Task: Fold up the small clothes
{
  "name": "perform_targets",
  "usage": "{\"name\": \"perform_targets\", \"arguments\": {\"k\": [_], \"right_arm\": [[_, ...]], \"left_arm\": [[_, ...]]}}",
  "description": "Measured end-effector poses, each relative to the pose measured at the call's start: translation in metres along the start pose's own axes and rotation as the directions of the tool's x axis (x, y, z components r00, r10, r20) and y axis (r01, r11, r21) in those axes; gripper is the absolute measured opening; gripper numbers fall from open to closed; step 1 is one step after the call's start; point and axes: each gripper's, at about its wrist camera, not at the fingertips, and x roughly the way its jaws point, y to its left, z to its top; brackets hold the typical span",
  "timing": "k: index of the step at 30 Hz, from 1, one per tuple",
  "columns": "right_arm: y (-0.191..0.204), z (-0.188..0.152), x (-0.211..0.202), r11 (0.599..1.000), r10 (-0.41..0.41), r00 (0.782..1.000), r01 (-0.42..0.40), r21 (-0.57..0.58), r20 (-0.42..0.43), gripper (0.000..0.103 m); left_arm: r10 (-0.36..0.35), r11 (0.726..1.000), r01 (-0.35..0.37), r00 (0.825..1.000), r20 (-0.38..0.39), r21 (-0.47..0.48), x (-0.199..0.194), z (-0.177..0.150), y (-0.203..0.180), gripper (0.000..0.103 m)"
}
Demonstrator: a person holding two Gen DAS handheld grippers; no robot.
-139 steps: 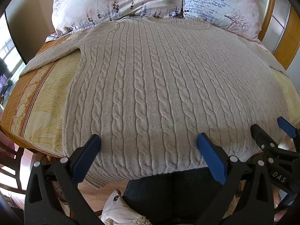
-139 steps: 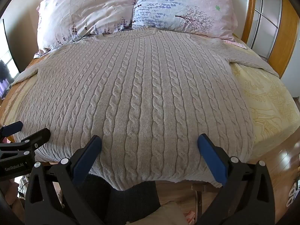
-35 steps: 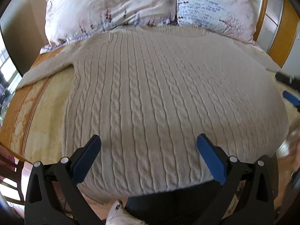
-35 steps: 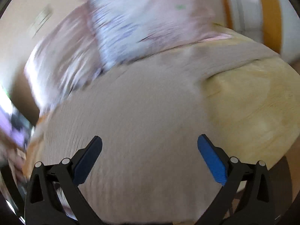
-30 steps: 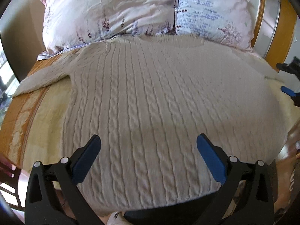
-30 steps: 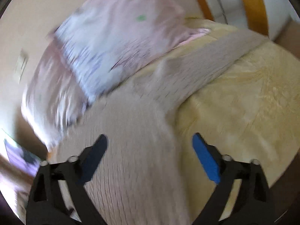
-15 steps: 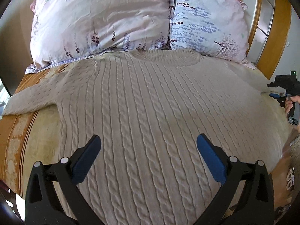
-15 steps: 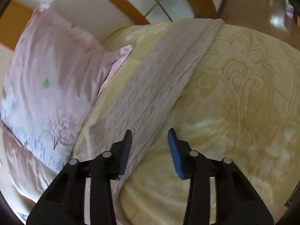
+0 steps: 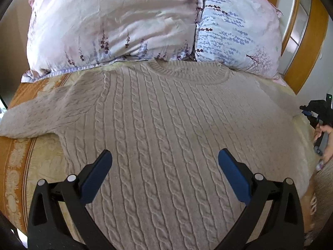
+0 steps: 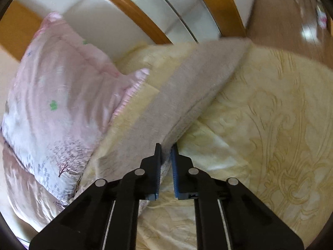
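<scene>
Bedspread (image 10: 270,125) under sweater (image 9: 166,125) | right gripper (image 10: 165,152) clamped on sleeve (image 10: 187,95) – lower centre | left gripper (image 9: 164,164) agape | advice – carry sleeve inward, taut.

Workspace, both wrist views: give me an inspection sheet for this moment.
Surface: bed with yellow patterned cover.
Job's things: beige cable-knit sweater spread flat, neckline toward the pillows; its sleeve runs toward the bed edge.
Clutter: two floral pillows at the head.
Grippers: left gripper open above the sweater body; right gripper shut on the sleeve.
Cables: nothing seen.
Surroundings: wooden-framed panels, wood floor.
</scene>
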Motion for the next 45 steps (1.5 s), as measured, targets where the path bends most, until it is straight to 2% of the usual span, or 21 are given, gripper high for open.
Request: {"name": "perform_targets", "arguments": {"k": [4, 7, 9, 11, 14, 16, 18, 20, 23, 24, 26, 27, 29, 30, 31, 32, 37, 39, 41, 43, 45], "right_arm": [[0.036, -0.002, -0.022, 0.989, 0.057, 0.995, -0.046, -0.141, 0.076, 0.010], [0.076, -0.015, -0.041, 0.957, 0.127, 0.987, -0.097, -0.274, 0.096, 0.010], [0.107, -0.033, -0.054, 0.918, 0.198, 0.978, -0.160, -0.363, 0.070, 0.010], [0.139, -0.060, -0.063, 0.865, 0.275, 0.961, -0.244, -0.438, 0.008, 0.010], [0.175, -0.106, -0.063, 0.789, 0.331, 0.937, -0.339, -0.512, -0.110, 0.010], [0.190, -0.140, -0.052, 0.749, 0.319, 0.925, -0.380, -0.542, -0.208, 0.010], [0.198, -0.176, -0.030, 0.733, 0.254, 0.915, -0.394, -0.555, -0.315, 0.010], [0.196, -0.201, -0.012, 0.739, 0.196, 0.908, -0.385, -0.552, -0.371, 0.010], [0.190, -0.207, -0.005, 0.770, 0.168, 0.900, -0.375, -0.516, -0.403, 0.015], [0.186, -0.204, -0.007, 0.785, 0.180, 0.893, -0.383, -0.487, -0.413, 0.020], [0.177, -0.197, -0.010, 0.819, 0.212, 0.879, -0.398, -0.413, -0.426, 0.044], [0.169, -0.192, -0.013, 0.840, 0.227, 0.878, -0.396, -0.372, -0.421, 0.047], [0.152, -0.176, -0.013, 0.891, 0.250, 0.881, -0.372, -0.262, -0.401, 0.048], [0.145, -0.169, -0.011, 0.902, 0.256, 0.883, -0.364, -0.230, -0.393, 0.048], [0.138, -0.164, -0.011, 0.916, 0.260, 0.889, -0.350, -0.195, -0.377, 0.048], [0.130, -0.157, -0.011, 0.934, 0.246, 0.906, -0.316, -0.166, -0.343, 0.048], [0.107, -0.130, -0.021, 0.974, 0.173, 0.964, -0.197, -0.107, -0.200, 0.047], [0.107, -0.120, -0.025, 0.984, 0.102, 0.987, -0.119, -0.132, -0.128, 0.036], [0.114, -0.118, -0.021, 0.980, 0.057, 0.995, -0.071, -0.186, -0.081, 0.017], [0.134, -0.122, -0.023, 0.964, 0.042, 0.999, -0.050, -0.262, -0.034, 0.011], [0.161, -0.133, -0.035, 0.930, 0.098, 0.995, -0.095, -0.355, -0.009, 0.009]], "left_arm": [[0.006, 1.000, -0.006, 0.999, 0.040, 0.014, -0.006, 0.009, 0.003, 0.101], [-0.012, 1.000, 0.011, 0.997, 0.075, 0.013, -0.013, 0.017, 0.007, 0.101], [-0.022, 1.000, 0.022, 0.996, 0.090, -0.001, -0.015, 0.021, 0.010, 0.101], [-0.042, 0.999, 0.045, 0.994, 0.101, -0.027, -0.015, 0.027, 0.014, 0.101], [-0.082, 0.993, 0.090, 0.990, 0.113, -0.074, -0.013, 0.031, 0.021, 0.101], [-0.125, 0.985, 0.139, 0.984, 0.128, -0.106, -0.011, 0.031, 0.025, 0.101], [-0.147, 0.980, 0.163, 0.979, 0.143, -0.114, -0.010, 0.030, 0.026, 0.101], [-0.148, 0.979, 0.166, 0.978, 0.149, -0.115, -0.008, 0.030, 0.026, 0.101], [-0.160, 0.978, 0.175, 0.979, 0.125, -0.113, -0.003, 0.032, 0.024, 0.101], [-0.176, 0.975, 0.188, 0.978, 0.110, -0.116, 0.000, 0.034, 0.023, 0.101], [-0.200, 0.970, 0.210, 0.976, 0.092, -0.124, 0.005, 0.038, 0.023, 0.101], [-0.209, 0.967, 0.219, 0.974, 0.085, -0.130, 0.006, 0.040, 0.023, 0.101], [-0.224, 0.962, 0.234, 0.971, 0.082, -0.143, 0.009, 0.043, 0.022, 0.101], [-0.224, 0.961, 0.234, 0.971, 0.083, -0.147, 0.009, 0.044, 0.022, 0.101], [-0.221, 0.961, 0.232, 0.971, 0.088, -0.149, 0.009, 0.044, 0.022, 0.101], [-0.220, 0.961, 0.232, 0.971, 0.092, -0.152, 0.008, 0.044, 0.024, 0.101], [-0.221, 0.955, 0.235, 0.971, 0.096, -0.179, 0.009, 0.042, 0.036, 0.101], [-0.232, 0.949, 0.247, 0.968, 0.095, -0.195, 0.010, 0.041, 0.042, 0.101], [-0.252, 0.940, 0.267, 0.963, 0.095, -0.214, 0.011, 0.040, 0.049, 0.101], [-0.267, 0.930, 0.283, 0.959, 0.097, -0.233, 0.012, 0.039, 0.055, 0.101], [-0.285, 0.919, 0.301, 0.953, 0.098, -0.255, 0.013, 0.038, 0.061, 0.101]]}}
